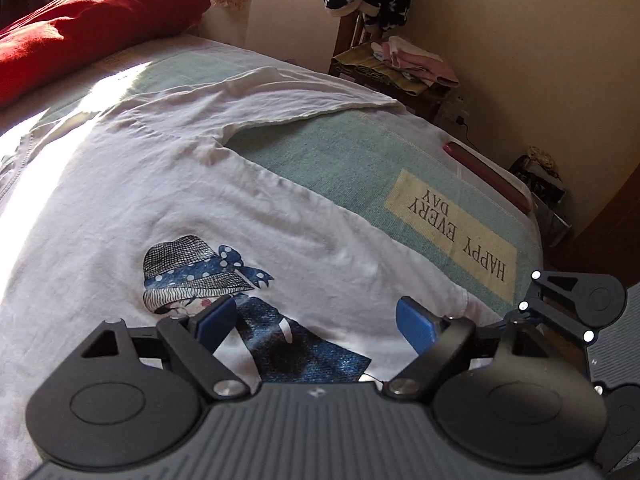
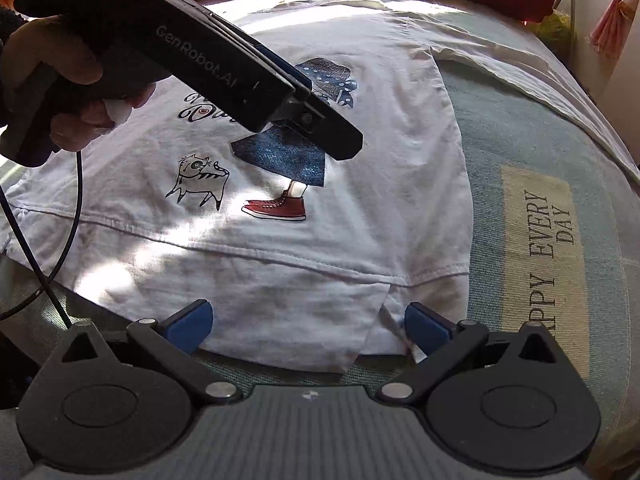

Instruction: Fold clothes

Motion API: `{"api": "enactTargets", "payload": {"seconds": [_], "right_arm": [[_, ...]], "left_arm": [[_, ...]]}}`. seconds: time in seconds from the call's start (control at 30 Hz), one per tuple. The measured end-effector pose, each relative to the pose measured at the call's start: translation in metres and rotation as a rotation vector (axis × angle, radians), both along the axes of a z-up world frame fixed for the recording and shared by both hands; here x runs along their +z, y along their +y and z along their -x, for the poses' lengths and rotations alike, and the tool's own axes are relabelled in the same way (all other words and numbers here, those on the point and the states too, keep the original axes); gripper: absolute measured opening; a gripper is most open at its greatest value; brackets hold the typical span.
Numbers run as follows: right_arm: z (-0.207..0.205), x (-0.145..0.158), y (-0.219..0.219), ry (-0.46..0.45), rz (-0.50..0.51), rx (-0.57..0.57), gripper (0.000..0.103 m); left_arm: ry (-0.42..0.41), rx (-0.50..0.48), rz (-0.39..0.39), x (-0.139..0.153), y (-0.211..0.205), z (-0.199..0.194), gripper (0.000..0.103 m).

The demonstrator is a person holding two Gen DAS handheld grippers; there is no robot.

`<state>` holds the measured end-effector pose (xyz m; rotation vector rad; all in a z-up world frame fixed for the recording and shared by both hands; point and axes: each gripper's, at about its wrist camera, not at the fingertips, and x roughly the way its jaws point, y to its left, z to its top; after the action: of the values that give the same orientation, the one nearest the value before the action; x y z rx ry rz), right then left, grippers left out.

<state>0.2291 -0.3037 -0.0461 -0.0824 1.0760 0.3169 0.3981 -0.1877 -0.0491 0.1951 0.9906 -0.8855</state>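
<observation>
Shirt: the white T-shirt (image 1: pixel 168 184) lies spread flat on my bed cover (image 1: pixel 344 160), print side up, one sleeve stretched toward the far edge.
Print: a figure in a checked hat (image 1: pixel 188 268), blue skirt and a red sneaker (image 2: pixel 276 208), with a small cat drawing (image 2: pixel 198 180) beside it.
Hem: the bottom hem (image 2: pixel 280 320) sits nearest my right tool, its corner folded over on itself.
My left gripper (image 1: pixel 316 322): jaws spread wide, hovering over the printed figure, nothing between the blue pads (image 1: pixel 414 328).
My right gripper (image 2: pixel 308 326): jaws spread wide, the shirt's hem lying between the pads (image 2: pixel 188 326); I cannot tell whether they touch the cloth.
My hand (image 2: pixel 60 80): wrapped around the left tool's handle, a black cable (image 2: pixel 68 232) trailing down from it.
Cover: pale green, with a cream patch reading "HAPPY EVERY DAY" (image 1: pixel 452 228) just beside the shirt.
Beyond: a red blanket (image 1: pixel 92 24) bunched at the far end of the bed; folded clothes (image 1: pixel 404 64) stacked on a stool near the wall.
</observation>
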Motion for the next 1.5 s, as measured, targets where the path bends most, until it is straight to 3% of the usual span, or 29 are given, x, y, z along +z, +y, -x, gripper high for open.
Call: {"api": "enactTargets", "payload": {"seconds": [0.07,0.23,0.27,0.33,0.5,0.67,0.73,0.9,1.07,1.23,1.37,1.5], "right_arm": [[-0.001,0.0,0.0,0.001,-0.005,-0.006,0.103],[-0.001,-0.001,0.0,0.002,0.003,0.006,0.103],[-0.001,0.0,0.001,0.003,0.005,0.006,0.103],[-0.002,0.003,0.002,-0.007,0.009,0.011,0.103],[-0.012,0.017,0.006,-0.067,0.001,0.037,0.103],[-0.033,0.006,0.009,-0.095,0.057,0.053,0.103],[-0.037,-0.003,-0.001,-0.072,0.099,0.0,0.103],[-0.035,0.008,-0.024,-0.06,0.067,-0.098,0.103],[-0.032,0.014,-0.013,-0.066,0.055,-0.047,0.103],[-0.036,0.016,0.007,-0.04,0.03,0.004,0.103],[-0.041,0.017,0.014,-0.038,0.045,0.055,0.103],[-0.049,0.02,0.02,-0.046,0.038,0.079,0.103]], "left_arm": [[0.044,0.01,-0.017,-0.007,0.0,-0.003,0.087],[0.152,-0.18,0.03,0.003,-0.009,0.022,0.087],[0.133,-0.183,0.024,0.007,-0.009,0.024,0.087],[0.08,-0.139,0.001,0.014,-0.002,0.022,0.087],[0.079,-0.007,-0.019,0.021,0.025,0.001,0.087],[0.087,0.03,-0.071,0.013,0.038,0.0,0.087],[0.079,0.034,-0.071,0.014,0.043,0.003,0.087],[0.071,0.138,-0.089,0.017,0.065,0.013,0.087],[0.111,0.28,-0.095,0.019,0.102,0.036,0.087],[0.247,0.479,-0.093,0.001,0.143,0.08,0.087],[0.315,0.544,-0.069,0.007,0.162,0.107,0.087],[0.231,0.597,-0.002,0.025,0.181,0.075,0.087]]}}
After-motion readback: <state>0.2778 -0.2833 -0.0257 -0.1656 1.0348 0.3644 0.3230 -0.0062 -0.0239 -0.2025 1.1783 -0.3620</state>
